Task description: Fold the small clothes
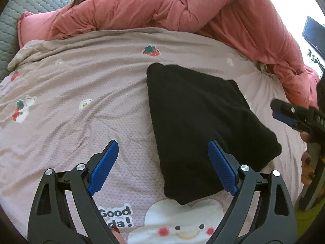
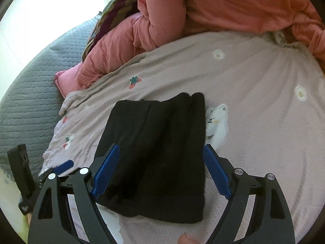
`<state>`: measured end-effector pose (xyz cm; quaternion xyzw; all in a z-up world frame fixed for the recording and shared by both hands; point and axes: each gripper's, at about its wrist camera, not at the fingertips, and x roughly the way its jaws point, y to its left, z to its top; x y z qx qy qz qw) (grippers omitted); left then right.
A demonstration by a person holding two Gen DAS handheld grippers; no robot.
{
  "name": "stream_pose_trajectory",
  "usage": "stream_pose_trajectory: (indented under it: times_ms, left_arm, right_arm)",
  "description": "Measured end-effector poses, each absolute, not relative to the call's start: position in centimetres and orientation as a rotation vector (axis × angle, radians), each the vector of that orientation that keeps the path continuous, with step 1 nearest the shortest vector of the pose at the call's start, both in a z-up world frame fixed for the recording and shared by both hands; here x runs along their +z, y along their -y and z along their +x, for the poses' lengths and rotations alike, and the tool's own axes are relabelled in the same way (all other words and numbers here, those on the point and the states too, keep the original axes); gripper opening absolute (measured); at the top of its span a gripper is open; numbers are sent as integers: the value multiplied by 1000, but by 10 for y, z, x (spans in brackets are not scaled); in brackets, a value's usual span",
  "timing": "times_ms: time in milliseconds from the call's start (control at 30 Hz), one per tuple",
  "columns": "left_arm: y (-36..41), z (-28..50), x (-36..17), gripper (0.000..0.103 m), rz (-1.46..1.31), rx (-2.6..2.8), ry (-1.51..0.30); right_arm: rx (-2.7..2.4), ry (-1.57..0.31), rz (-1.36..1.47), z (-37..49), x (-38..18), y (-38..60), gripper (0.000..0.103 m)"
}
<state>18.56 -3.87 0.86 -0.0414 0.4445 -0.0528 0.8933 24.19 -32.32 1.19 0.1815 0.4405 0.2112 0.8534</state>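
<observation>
Folded black garment (image 2: 160, 152) flat on bed cover (image 2: 264, 122), between right gripper (image 2: 160, 169) fingers; both grippers' fingers apart, left gripper (image 1: 162, 166) empty.

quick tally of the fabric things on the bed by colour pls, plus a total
black: 1, the folded garment
pink: 1, the puffy duvet
mauve: 1, the printed sheet
grey: 1, the quilted cover
striped multicolour: 1, the cloth behind the duvet
total: 5

Pink duvet (image 1: 233, 14) blocks far side; printed sheet (image 1: 81, 77) left open.
</observation>
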Motion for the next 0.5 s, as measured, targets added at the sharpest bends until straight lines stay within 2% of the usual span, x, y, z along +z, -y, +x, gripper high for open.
stream_pose_trajectory:
  times_ms: [400, 500]
  left_arm:
    - [44, 185, -4, 82, -73, -151, -934]
    - [45, 187, -7, 82, -78, -162, -935]
  right_arm:
    - [468, -1056, 445, 281, -15, 306, 83]
    - [467, -1079, 464, 289, -21, 305, 80]
